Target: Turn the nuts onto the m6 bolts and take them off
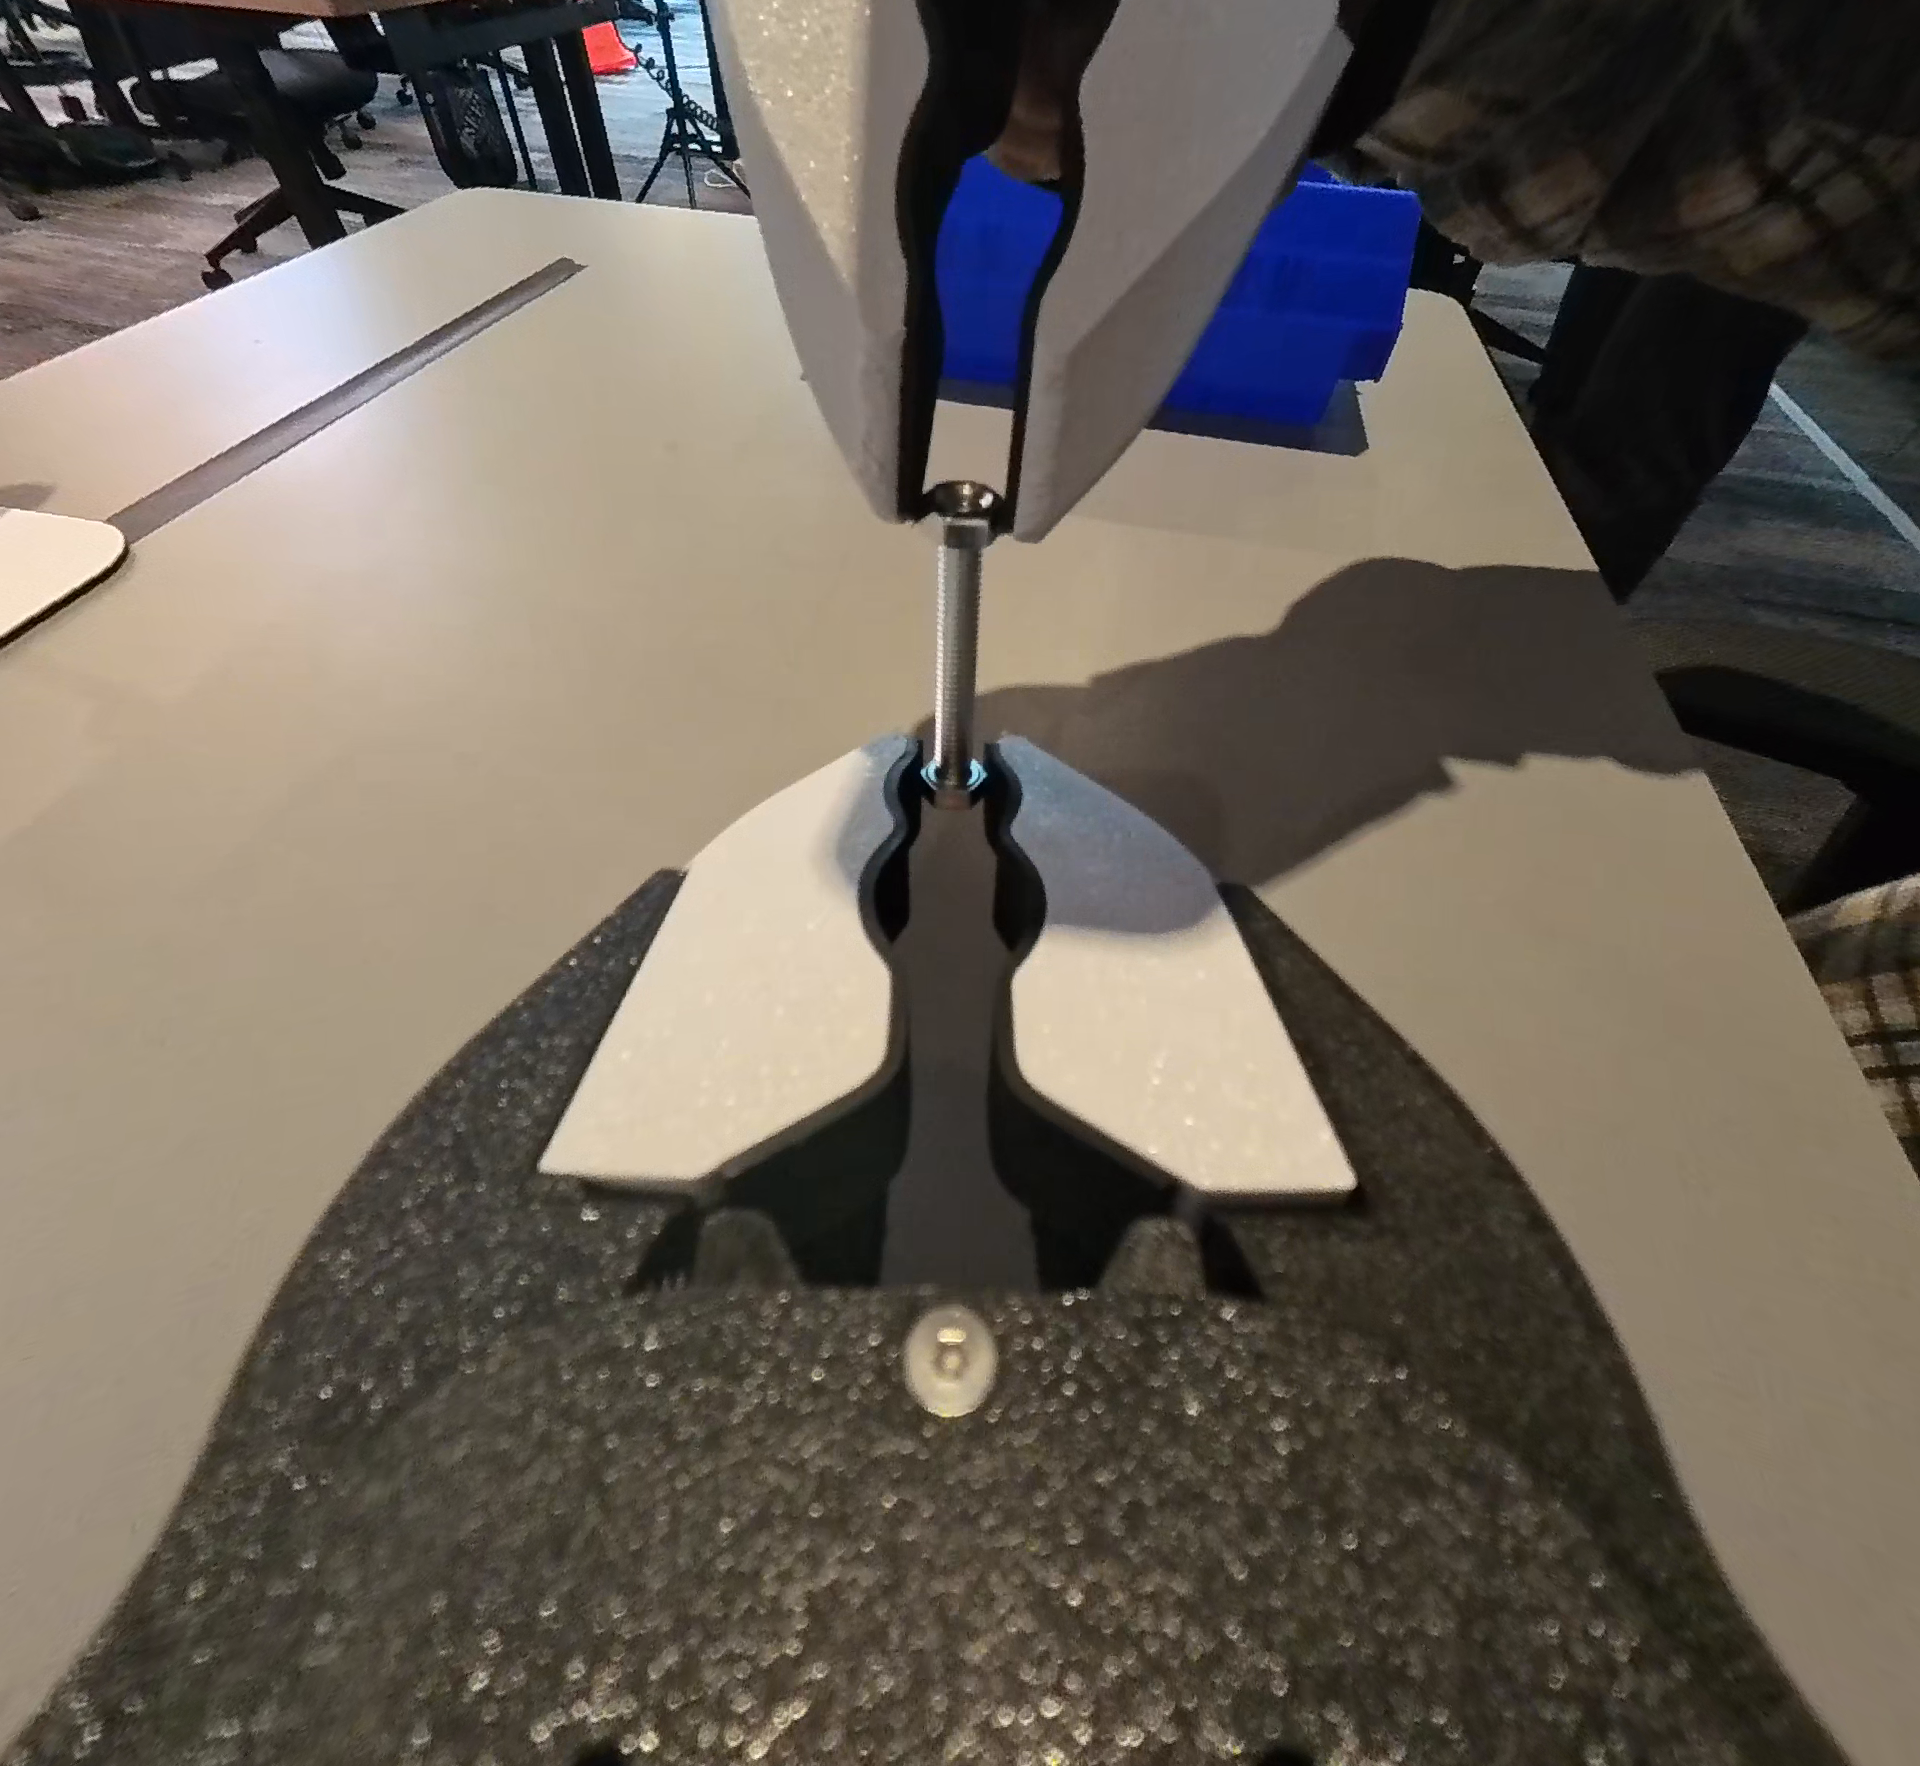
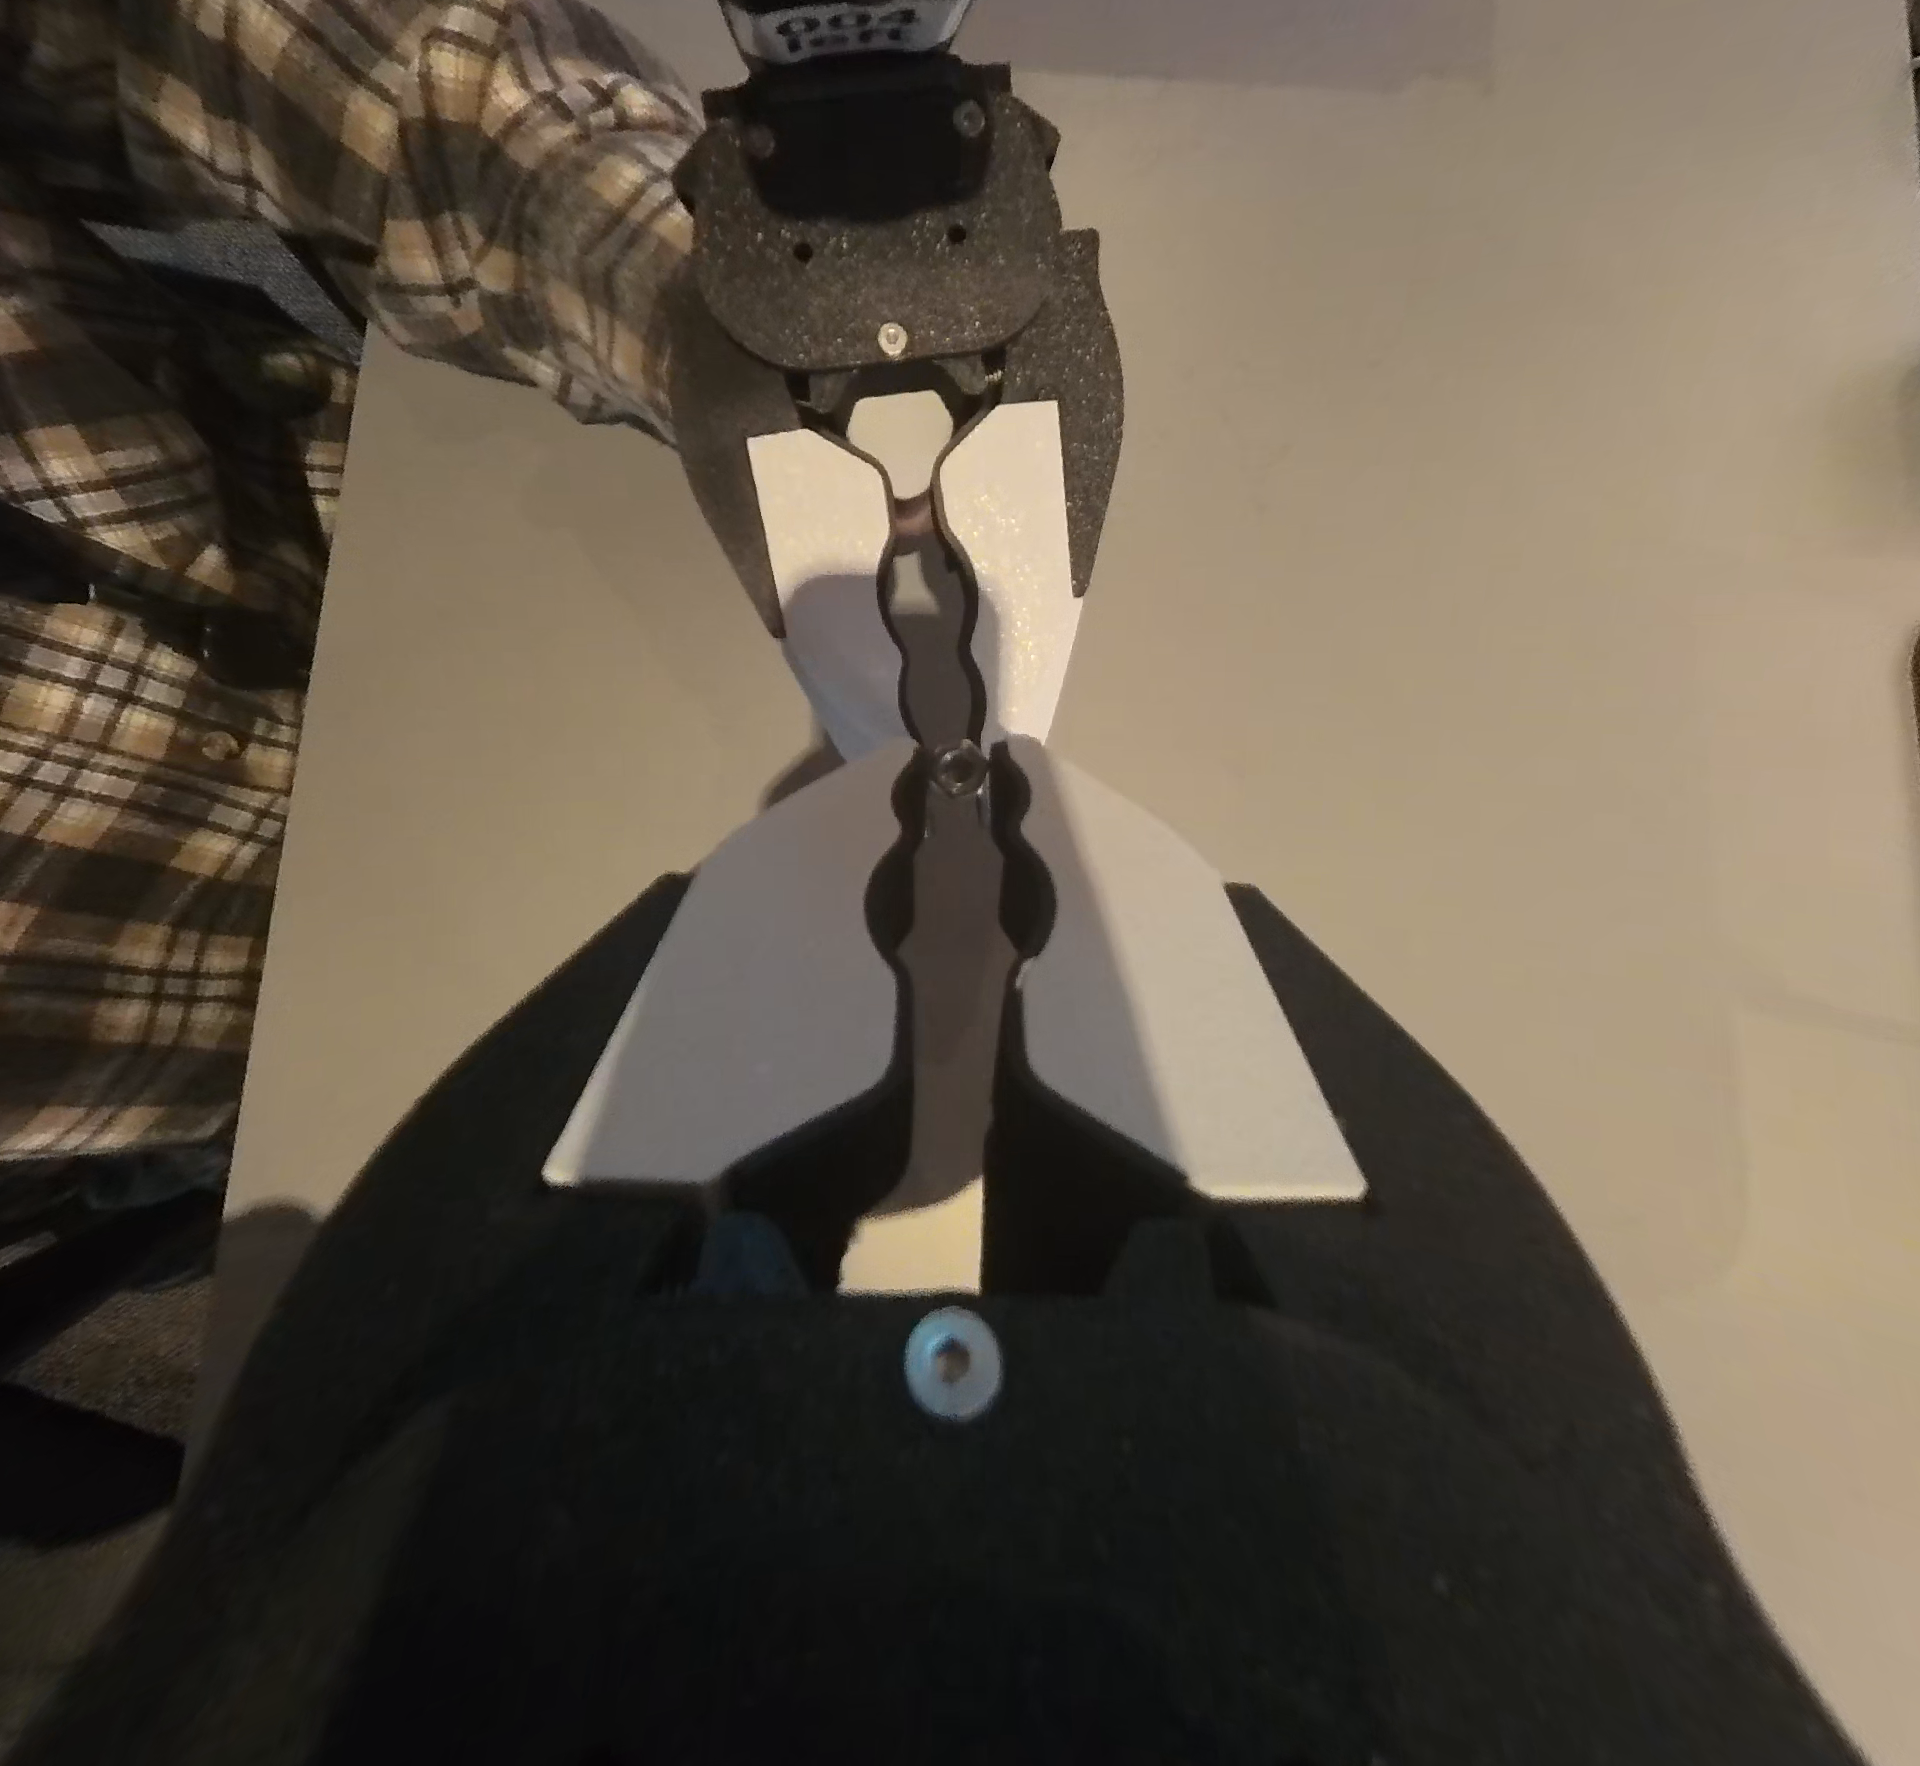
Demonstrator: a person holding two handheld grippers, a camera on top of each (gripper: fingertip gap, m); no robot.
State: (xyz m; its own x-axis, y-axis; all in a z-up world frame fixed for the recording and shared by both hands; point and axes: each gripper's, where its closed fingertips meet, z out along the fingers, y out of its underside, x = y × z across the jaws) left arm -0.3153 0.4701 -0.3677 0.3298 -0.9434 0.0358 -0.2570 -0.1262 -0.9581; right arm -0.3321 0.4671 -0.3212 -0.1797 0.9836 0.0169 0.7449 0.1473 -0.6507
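I have one bolt (image 1: 957,636) stretched between both tools above the beige table (image 1: 436,677): my left gripper (image 1: 951,781) pinches the nut (image 1: 951,786) threaded on the bolt's near end, pads pressed to its flats, while my right gripper (image 1: 961,511) comes down from above and clamps the bolt's rounded head. Beyond the bolt, a blue bin (image 1: 1288,314) sits at the table's far edge. A plaid sleeve (image 2: 312,210) reaches in beside the left gripper.
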